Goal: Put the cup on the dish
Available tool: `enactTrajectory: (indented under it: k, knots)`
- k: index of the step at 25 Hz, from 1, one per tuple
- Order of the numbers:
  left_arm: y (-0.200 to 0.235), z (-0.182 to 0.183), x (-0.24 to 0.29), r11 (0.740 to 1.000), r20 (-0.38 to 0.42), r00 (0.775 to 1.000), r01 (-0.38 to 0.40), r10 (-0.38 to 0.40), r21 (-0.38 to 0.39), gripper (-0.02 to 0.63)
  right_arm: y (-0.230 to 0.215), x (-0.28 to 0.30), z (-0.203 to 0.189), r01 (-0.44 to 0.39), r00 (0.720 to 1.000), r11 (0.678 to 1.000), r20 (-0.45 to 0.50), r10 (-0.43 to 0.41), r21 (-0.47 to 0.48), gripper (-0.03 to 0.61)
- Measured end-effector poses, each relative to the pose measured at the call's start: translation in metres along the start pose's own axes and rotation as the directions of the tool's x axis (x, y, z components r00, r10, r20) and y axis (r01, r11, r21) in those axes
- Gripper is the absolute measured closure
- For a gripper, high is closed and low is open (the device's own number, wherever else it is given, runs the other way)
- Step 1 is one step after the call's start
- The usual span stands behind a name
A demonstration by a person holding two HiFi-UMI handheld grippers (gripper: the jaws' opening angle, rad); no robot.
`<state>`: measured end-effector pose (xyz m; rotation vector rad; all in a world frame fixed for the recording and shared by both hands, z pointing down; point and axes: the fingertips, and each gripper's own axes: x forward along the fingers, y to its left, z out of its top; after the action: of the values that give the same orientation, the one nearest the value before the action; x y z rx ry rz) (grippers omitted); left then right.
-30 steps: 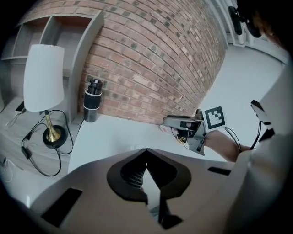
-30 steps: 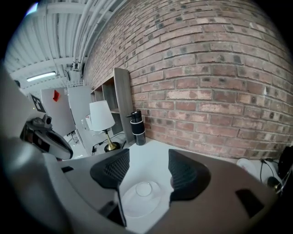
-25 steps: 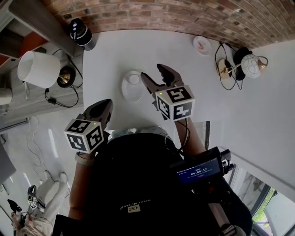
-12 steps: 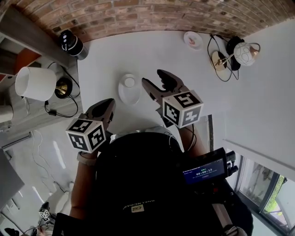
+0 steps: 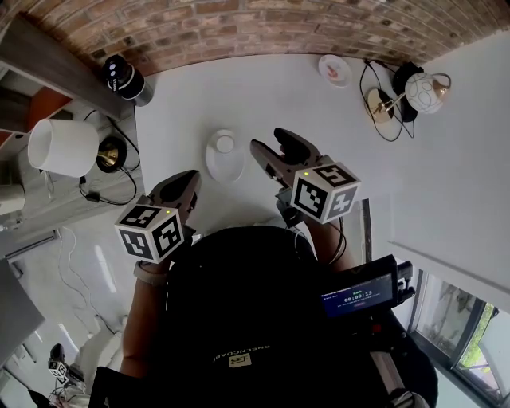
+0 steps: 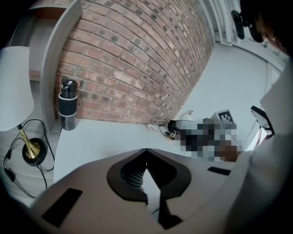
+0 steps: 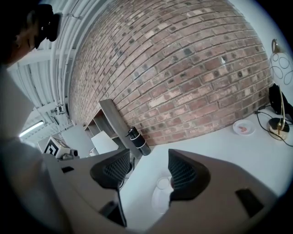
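Observation:
A small white cup stands on the far part of a white dish on the white table. In the right gripper view the cup and dish show between the jaws, some way ahead of them. My right gripper hangs open just right of the dish with nothing between its fingers. My left gripper is shut and empty, back at the table's near left corner, its jaw tips touching.
A black bottle stands at the far left corner by the brick wall. A white-shaded lamp sits off the table's left edge. A small pinkish saucer and a globe lamp with cables lie far right.
My right gripper has drawn back a little to the right, away from the dish. The left gripper has hardly moved. The cup stays on the dish.

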<state>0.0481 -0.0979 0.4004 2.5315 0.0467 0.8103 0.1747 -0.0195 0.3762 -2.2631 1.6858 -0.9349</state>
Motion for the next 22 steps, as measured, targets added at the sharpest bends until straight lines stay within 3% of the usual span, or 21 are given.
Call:
enactTrajectory:
  k: [16,18,22]
  knots:
    - [0.0033,-0.0011,-0.0013,1.0,0.009,1.0,-0.022,0.022,-0.02,0.607,0.005,0.0043,-0.0006,-0.051,0.999,0.999,-0.006,0.051,0.008,0.313]
    - [0.0034,-0.0012,-0.0023,0.999,0.011,1.0,-0.023,0.023,-0.022,0.607,0.0064,0.0044,-0.0006,-0.048,0.999,0.999,-0.006,0.048,-0.009,0.362]
    - [0.0024,-0.0023,-0.0036,0.999,0.016,1.0,-0.026,0.026,-0.023,0.607,0.0042,0.0029,-0.0015,-0.041,0.999,0.999,0.0,0.041,0.0,0.364]
